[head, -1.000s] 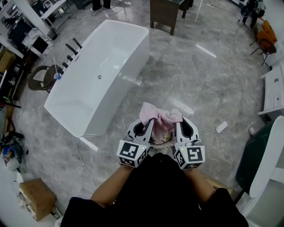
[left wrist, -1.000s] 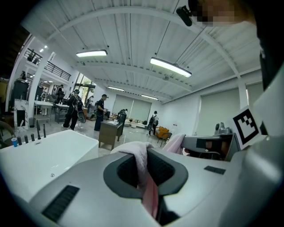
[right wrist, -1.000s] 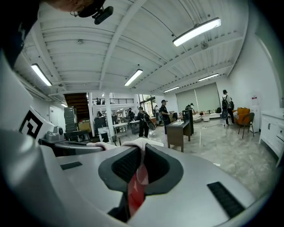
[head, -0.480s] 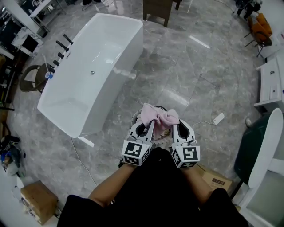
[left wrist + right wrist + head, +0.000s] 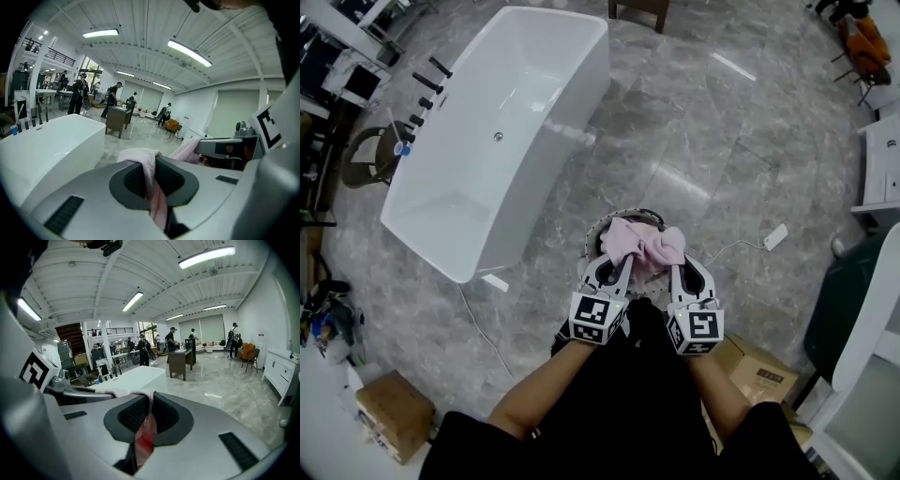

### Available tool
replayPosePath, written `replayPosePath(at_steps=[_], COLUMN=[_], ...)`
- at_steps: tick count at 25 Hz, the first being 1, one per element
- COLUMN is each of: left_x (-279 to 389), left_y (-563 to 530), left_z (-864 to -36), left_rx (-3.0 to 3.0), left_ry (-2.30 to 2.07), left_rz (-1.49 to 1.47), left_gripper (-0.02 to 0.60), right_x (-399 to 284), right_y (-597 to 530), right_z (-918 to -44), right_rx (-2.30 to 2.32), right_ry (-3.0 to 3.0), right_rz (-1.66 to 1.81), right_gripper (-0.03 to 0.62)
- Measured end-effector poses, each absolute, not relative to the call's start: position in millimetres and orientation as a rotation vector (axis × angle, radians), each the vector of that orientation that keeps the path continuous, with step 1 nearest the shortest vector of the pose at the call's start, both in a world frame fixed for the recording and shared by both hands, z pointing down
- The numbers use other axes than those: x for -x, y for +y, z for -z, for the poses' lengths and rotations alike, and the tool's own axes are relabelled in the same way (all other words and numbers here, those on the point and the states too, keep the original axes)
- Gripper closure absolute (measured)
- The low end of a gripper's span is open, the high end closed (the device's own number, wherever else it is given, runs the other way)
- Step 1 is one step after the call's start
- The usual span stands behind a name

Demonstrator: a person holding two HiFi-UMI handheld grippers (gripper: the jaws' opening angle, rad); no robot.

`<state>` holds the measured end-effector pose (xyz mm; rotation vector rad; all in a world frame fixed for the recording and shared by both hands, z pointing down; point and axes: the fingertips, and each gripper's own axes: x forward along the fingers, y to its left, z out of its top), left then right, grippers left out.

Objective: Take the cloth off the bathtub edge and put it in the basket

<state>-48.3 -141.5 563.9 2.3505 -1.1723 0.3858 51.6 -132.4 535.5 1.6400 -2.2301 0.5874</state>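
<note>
Both hands have sunk over the last second, so the pink cloth (image 5: 642, 246) now hangs just over the round basket (image 5: 598, 232) on the floor, well apart from the bathtub (image 5: 506, 122); the left tool (image 5: 616, 267) and right tool (image 5: 678, 272) each pinch a fold of it, nearly closed; release looks next; no writing is legible, only square markers.

Grey marble floor (image 5: 750, 141), glossy, throughout. Cardboard box (image 5: 392, 415), lower left, on the floor. Second cardboard box (image 5: 759, 361), lower right. White plug block (image 5: 775, 236) with trailing cable, on the floor. Brown chair (image 5: 366, 155), far left. Orange chair (image 5: 862, 52), top right corner. Dark wooden table (image 5: 182, 359), mid-room. Ceiling strip lights (image 5: 206, 256), lit. Several people (image 5: 171, 341) standing in the background.
</note>
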Motion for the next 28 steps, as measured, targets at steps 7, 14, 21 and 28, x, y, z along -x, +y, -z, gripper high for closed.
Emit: replayPosePath(at_steps=[7, 14, 21, 28], left_x=[30.4, 32.1, 31.7, 29.8], left_y=[-139.1, -131.3, -126.9, -131.1], left_z=[-626.4, -703.7, -770.4, -831.3], left_rx=[-2.356, -2.276, -2.194, -2.143], left_ry=[-1.102, -1.04, -1.006, -0.973], left_rz=[-0.543, -0.683, -0.784, -0.874], left_gripper=[0.548, 0.548, 0.548, 0.548], right_x=[-63.6, -55.2, -48.6, -60.5], right_y=[-136.1, -138.4, -139.1, -145.2], right_z=[-594.8, -659.5, -725.2, -790.6], right_rx=[-1.588, -1.47, -1.379, -1.348], right_ry=[-2.183, -2.137, -2.127, -2.052], right_rz=[-0.642, -0.67, -0.732, -0.787], right_gripper=[0.551, 0.551, 0.551, 0.551])
